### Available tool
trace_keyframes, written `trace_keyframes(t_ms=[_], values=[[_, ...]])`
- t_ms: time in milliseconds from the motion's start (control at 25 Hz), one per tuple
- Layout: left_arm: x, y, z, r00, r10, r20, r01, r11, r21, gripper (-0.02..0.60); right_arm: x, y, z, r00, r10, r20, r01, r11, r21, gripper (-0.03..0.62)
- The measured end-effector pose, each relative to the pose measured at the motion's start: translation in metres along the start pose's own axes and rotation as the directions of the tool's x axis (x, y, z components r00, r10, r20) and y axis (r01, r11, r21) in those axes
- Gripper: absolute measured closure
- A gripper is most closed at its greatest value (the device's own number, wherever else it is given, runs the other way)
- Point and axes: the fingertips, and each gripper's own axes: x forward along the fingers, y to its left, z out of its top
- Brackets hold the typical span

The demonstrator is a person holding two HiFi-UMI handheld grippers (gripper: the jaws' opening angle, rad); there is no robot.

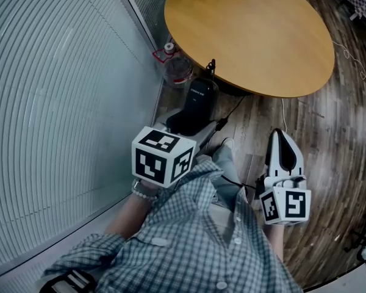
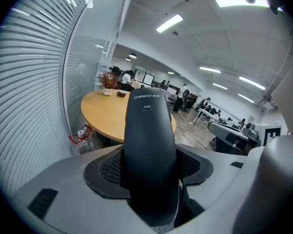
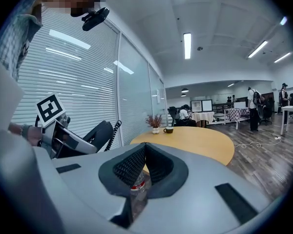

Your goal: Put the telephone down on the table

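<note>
left gripper view: left hand-held gripper [image 2: 151, 172] clenched on the black telephone [image 2: 149, 145], whose long axis points up-frame at the round desk [image 2: 105, 113] just beyond. right hand-held gripper [image 3: 144, 167] closed, empty.

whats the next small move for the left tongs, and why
Probably carry the left tongs forward over the round table before lowering. They clamp the telephone, which in the head view hangs above the floor, short of the tabletop's near edge. The right tongs are shut and empty.
</note>
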Motion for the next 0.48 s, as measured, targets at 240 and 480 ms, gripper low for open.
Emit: trace_keyframes(t_ms=[240, 480], values=[[0.032, -0.004, 0.035, 0.999, 0.031, 0.016, -0.031, 0.999, -0.027, 0.301, 0.035, -0.036, 0.015, 0.999, 0.053, -0.004, -0.053, 0.999, 0.000, 0.586], [0.068, -0.001, 0.067, 0.997, 0.075, 0.037, -0.073, 0.996, -0.049, 0.301, 0.071, -0.076, 0.024, 0.996, 0.090, -0.003, -0.090, 0.996, -0.004, 0.586]])
